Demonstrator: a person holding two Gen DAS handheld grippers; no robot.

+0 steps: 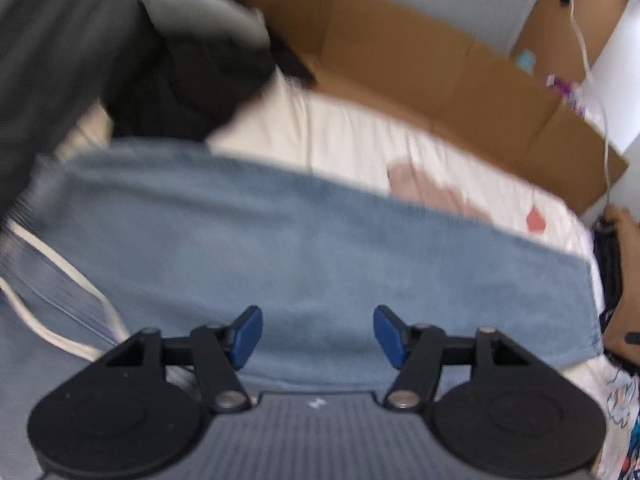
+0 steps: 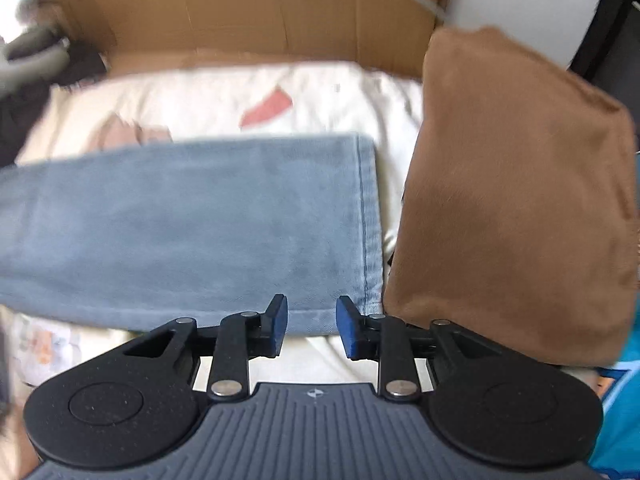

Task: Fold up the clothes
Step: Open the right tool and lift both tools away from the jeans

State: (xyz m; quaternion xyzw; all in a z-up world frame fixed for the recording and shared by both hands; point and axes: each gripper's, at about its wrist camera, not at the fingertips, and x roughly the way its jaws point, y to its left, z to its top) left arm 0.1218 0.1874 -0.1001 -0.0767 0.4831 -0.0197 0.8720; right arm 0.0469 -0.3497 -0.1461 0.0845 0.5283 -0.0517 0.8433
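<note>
Blue garment (image 1: 304, 248) lies flat on the bed's cream sheet (image 1: 360, 136), folded into a long band running 9 to 3 o'clock across both views. Looks like pants: ribbed waistband and cream drawstring (image 1: 60, 312) at 8 o'clock in the left wrist view, stitched hem edge (image 2: 366, 216) at the band's right end in the right wrist view.

Left tongs (image 1: 318, 336): spread wide, nothing between the blue pads. The garment sits directly ahead at 12 o'clock and under the pads; whether they touch the cloth I cannot tell, motion blur.

Right tongs (image 2: 311, 326): partly spread, narrower gap than the left, gripping nothing. The garment's near edge runs just behind the pad tips; hem corner at about 1 o'clock of the tongs. Bare sheet shows in the gap between the pads.

Brown cushion (image 2: 516, 200) stands at 2 o'clock of the right tongs, just beside the hem end. Cardboard sheets (image 1: 440, 64) line the far side of the bed at 12 o'clock. Dark clothes pile (image 1: 172, 80) at 10 o'clock in the left wrist view, just beyond the garment's waistband end. White cable (image 1: 596, 92) hangs at 2 o'clock.
</note>
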